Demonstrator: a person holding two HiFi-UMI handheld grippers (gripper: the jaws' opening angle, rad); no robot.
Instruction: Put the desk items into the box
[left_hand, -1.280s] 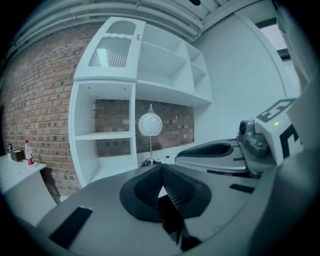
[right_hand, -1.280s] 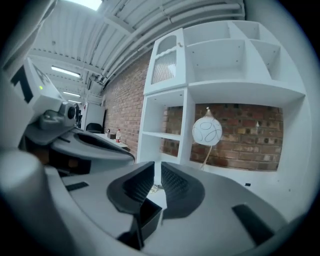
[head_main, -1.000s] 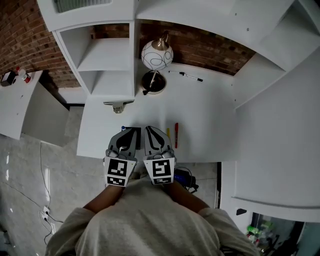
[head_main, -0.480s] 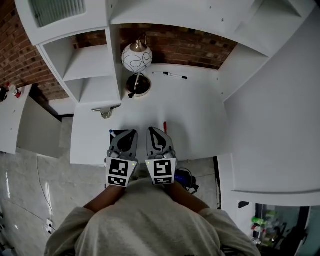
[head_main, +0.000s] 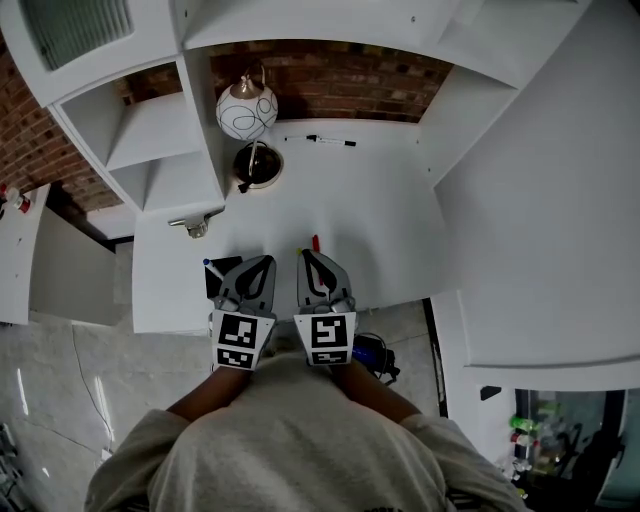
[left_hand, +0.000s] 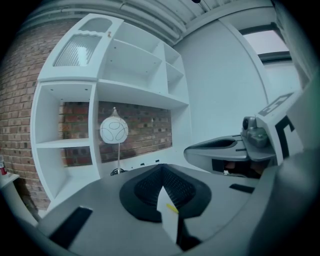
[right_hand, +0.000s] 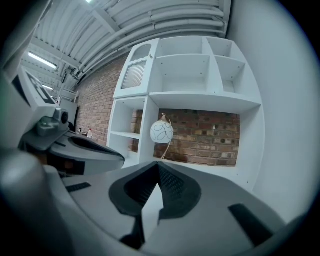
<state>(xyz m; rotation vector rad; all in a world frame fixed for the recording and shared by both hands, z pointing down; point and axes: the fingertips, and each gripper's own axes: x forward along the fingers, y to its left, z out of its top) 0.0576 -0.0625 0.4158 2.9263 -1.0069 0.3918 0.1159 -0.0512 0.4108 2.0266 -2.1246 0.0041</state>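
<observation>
As the head view looks steeply down, the lamp (head_main: 247, 110) stands at the back left of the white desk (head_main: 375, 205), its dark base (head_main: 257, 163) just in front of the globe. To the right of the lamp, a black-and-white marker (head_main: 330, 141) lies flat, its long axis running left to right along the brick wall (head_main: 330, 75). Well in front of the lamp, at the desk's near edge, the left gripper (head_main: 265, 261) and right gripper (head_main: 305, 255) sit side by side, each with its jaws drawn together at the tips and nothing held. Just past the right one, the far end of a red pen (head_main: 316, 242) points away from the person, with a yellow pen (head_main: 298, 251) beside it; the rest of both is covered. A blue-tipped pen (head_main: 208, 265) shows by the left gripper, on what may be a dark flat item.

From the left gripper view, the left gripper (left_hand: 161, 170) shows closed, empty jaws, and a yellow sliver (left_hand: 171, 207) in the narrow slit behind the tips. The lamp (left_hand: 114, 130) rises ahead.

From the right gripper view, the right gripper (right_hand: 157, 167) is likewise closed on nothing. This view shows the lamp (right_hand: 162, 132) against the brick, but none of the pens.
</observation>
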